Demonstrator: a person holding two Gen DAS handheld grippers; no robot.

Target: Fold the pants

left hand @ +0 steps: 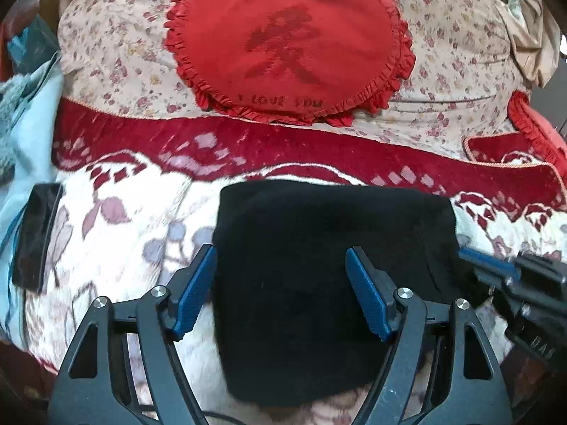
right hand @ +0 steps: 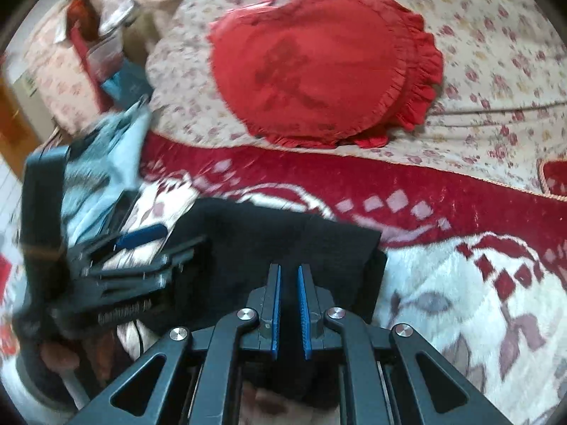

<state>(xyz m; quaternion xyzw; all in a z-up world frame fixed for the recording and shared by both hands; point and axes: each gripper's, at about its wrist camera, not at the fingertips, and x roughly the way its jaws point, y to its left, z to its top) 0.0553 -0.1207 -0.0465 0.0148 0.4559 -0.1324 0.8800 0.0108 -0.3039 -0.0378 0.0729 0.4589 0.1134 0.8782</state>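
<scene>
fuzzy black pants [left hand: 319, 283] (folded square) under wide-open left gripper [left hand: 283, 290]; right gripper [right hand: 287, 304] nearly closed, empty.

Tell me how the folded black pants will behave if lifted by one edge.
The pants look like soft knit, so they would likely droop and unfold rather than hold shape. They seem thick and layered, so probably fairly heavy for cloth. On the fuzzy blanket a push would likely bunch them rather than slide them.

The pants [left hand: 319, 283] are plain black. They lie on a blanket [left hand: 124, 219] of white with mauve leaves and a dark red border. The frilled heart cushion [left hand: 287, 49] is red, on a cream sheet [left hand: 117, 53] with small pink flowers.
</scene>
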